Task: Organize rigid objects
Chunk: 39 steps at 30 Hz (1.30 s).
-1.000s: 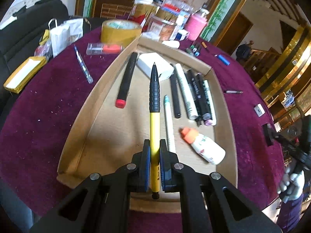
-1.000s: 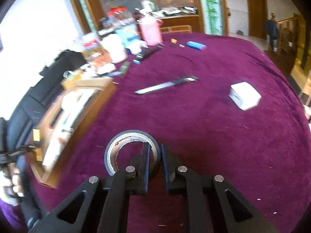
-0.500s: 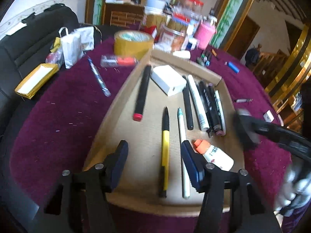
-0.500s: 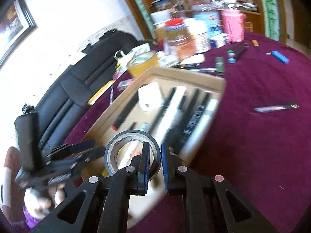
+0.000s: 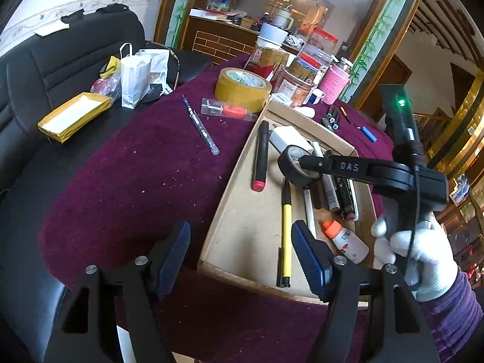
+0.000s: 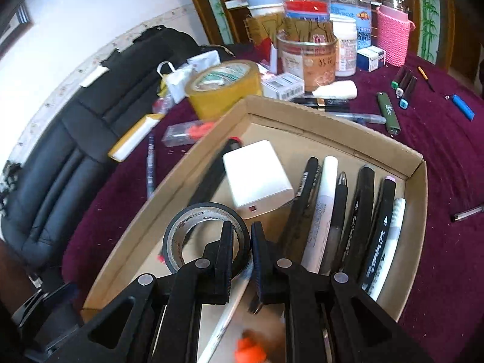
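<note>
Over the cardboard tray [image 6: 332,118]: right gripper [image 6: 242,257] pinching black tape roll [image 6: 193,227] by its wall, looks light, stiff, nothing fragile; left gripper [image 5: 242,254] spread wide, empty, jaws just opened.

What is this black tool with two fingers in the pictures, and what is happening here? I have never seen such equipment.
No robot is here: a person holds a two-finger gripper in each hand, and each gripper carries a fisheye camera that looks along its fingers.

One picture comes from the left gripper. Its jaws have just been opening and nothing is between them; the yellow pen lies in the cardboard tray. At the right you see the gloved hand holding the other gripper.

The other picture comes from the right gripper, shut on a roll of black tape over the tray. Markers and a white charger lie inside. More things stand on the purple tablecloth.
</note>
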### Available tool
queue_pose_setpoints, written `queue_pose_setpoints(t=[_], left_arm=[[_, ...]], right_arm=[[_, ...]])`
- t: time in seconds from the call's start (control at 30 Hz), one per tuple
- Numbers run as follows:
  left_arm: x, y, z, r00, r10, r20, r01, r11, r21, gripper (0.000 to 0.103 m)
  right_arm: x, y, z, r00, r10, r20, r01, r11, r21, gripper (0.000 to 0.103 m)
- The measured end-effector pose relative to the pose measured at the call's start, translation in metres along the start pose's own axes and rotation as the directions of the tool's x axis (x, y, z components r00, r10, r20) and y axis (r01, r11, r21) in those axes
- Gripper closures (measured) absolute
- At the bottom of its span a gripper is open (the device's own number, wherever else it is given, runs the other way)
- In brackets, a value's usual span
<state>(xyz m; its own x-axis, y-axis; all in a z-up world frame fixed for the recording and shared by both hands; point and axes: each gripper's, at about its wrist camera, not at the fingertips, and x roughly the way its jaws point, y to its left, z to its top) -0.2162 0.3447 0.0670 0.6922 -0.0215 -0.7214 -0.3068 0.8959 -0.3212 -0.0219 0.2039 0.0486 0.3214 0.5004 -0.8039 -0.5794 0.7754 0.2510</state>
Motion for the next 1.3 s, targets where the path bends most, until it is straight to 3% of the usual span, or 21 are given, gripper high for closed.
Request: queue_pose_setpoints(t=[0.1, 0.23, 0.33, 0.47, 0.53, 0.63, 0.77, 0.83, 0.9, 0.93, 0.97, 1.0, 1.03, 1.07, 1.1, 1.13, 1.17, 1.2, 1.23, 1.3], left_arm=[[-0.003, -0.001, 0.000, 1.000, 0.005, 0.026, -0.005, 1.000, -0.001, 0.034], [-0.012, -0.011, 0.000, 0.994, 0.048, 0.098, -0.051, 0.998, 0.025, 0.025], [-0.017, -0.020, -0.001, 0.990, 0.056, 0.133, -0.063, 0.997, 0.050, 0.023], [-0.021, -0.026, 0.000, 0.989, 0.035, 0.144, -0.041, 0.998, 0.044, 0.023], [-0.025, -0.030, -0.001, 0.987, 0.040, 0.157, -0.048, 0.998, 0.049, 0.023], [-0.035, -0.041, -0.001, 0.980, 0.043, 0.195, -0.059, 0.995, 0.075, 0.023], [-0.050, -0.054, -0.004, 0.961, 0.070, 0.268, -0.104, 0.988, 0.114, 0.014], [-0.057, -0.066, -0.004, 0.938, 0.117, 0.325, -0.168, 0.976, 0.136, 0.011], [-0.062, -0.078, -0.005, 0.908, 0.174, 0.380, -0.244, 0.959, 0.142, 0.006], [-0.066, -0.086, -0.006, 0.884, 0.212, 0.417, -0.290, 0.948, 0.133, 0.005], [-0.072, -0.094, -0.008, 0.854, 0.247, 0.458, -0.333, 0.936, 0.116, 0.003], [-0.076, -0.099, -0.009, 0.837, 0.261, 0.481, -0.351, 0.931, 0.106, 0.000], [-0.083, -0.107, -0.011, 0.819, 0.267, 0.508, -0.355, 0.931, 0.083, 0.000], [-0.085, -0.109, -0.011, 0.817, 0.262, 0.513, -0.339, 0.939, 0.061, 0.000], [-0.086, -0.110, -0.009, 0.826, 0.239, 0.510, -0.292, 0.956, 0.026, 0.000], [-0.082, -0.113, -0.004, 0.861, 0.180, 0.475, -0.212, 0.977, 0.015, 0.000], [-0.077, -0.116, -0.001, 0.885, 0.149, 0.441, -0.179, 0.984, 0.026, 0.000], [-0.071, -0.121, 0.002, 0.908, 0.133, 0.396, -0.162, 0.986, 0.039, 0.000], [-0.066, -0.129, 0.002, 0.912, 0.164, 0.375, -0.195, 0.980, 0.045, 0.000], [-0.064, -0.145, -0.008, 0.875, 0.243, 0.419, -0.297, 0.953, 0.067, 0.000]], right_arm=[[0.006, -0.008, 0.002, 0.999, 0.037, -0.023, -0.036, 0.998, 0.043, 0.083], [-0.011, -0.021, 0.002, 0.997, 0.074, 0.037, -0.077, 0.992, 0.100, 0.056], [-0.023, -0.024, 0.005, 0.995, 0.066, 0.077, -0.072, 0.993, 0.091, 0.055], [-0.022, -0.020, 0.010, 0.971, 0.236, 0.037, -0.239, 0.965, 0.112, 0.055], [-0.013, -0.014, 0.013, 0.964, 0.267, 0.000, -0.265, 0.957, 0.115, 0.050], [0.006, -0.009, 0.021, 0.978, 0.202, -0.051, -0.197, 0.976, 0.094, 0.050], [-0.026, -0.009, 0.021, 0.993, 0.093, 0.071, -0.096, 0.995, 0.028, 0.050], [-0.055, -0.008, 0.015, 0.988, 0.051, 0.144, -0.048, 0.999, -0.020, 0.050], [-0.095, -0.008, -0.003, 0.963, -0.035, 0.268, 0.054, 0.996, -0.064, 0.046], [-0.116, -0.009, -0.015, 0.934, -0.092, 0.344, 0.121, 0.991, -0.062, 0.034], [-0.139, -0.011, -0.032, 0.887, -0.154, 0.436, 0.191, 0.981, -0.043, 0.021], [-0.159, -0.013, -0.050, 0.833, -0.193, 0.518, 0.237, 0.971, -0.020, 0.000], [-0.173, -0.014, -0.065, 0.783, -0.214, 0.584, 0.263, 0.965, 0.001, 0.000], [-0.189, -0.017, -0.086, 0.716, -0.231, 0.659, 0.281, 0.959, 0.031, 0.000], [-0.197, -0.021, -0.099, 0.681, -0.235, 0.694, 0.285, 0.958, 0.044, 0.000], [-0.203, -0.024, -0.114, 0.652, -0.243, 0.718, 0.291, 0.955, 0.059, 0.000], [-0.206, -0.027, -0.122, 0.646, -0.267, 0.715, 0.306, 0.949, 0.078, 0.000], [-0.205, -0.030, -0.126, 0.655, -0.283, 0.701, 0.313, 0.945, 0.089, 0.000], [-0.203, -0.035, -0.130, 0.674, -0.296, 0.677, 0.317, 0.943, 0.096, 0.000], [-0.194, -0.042, -0.133, 0.713, -0.319, 0.624, 0.330, 0.938, 0.101, 0.000]])
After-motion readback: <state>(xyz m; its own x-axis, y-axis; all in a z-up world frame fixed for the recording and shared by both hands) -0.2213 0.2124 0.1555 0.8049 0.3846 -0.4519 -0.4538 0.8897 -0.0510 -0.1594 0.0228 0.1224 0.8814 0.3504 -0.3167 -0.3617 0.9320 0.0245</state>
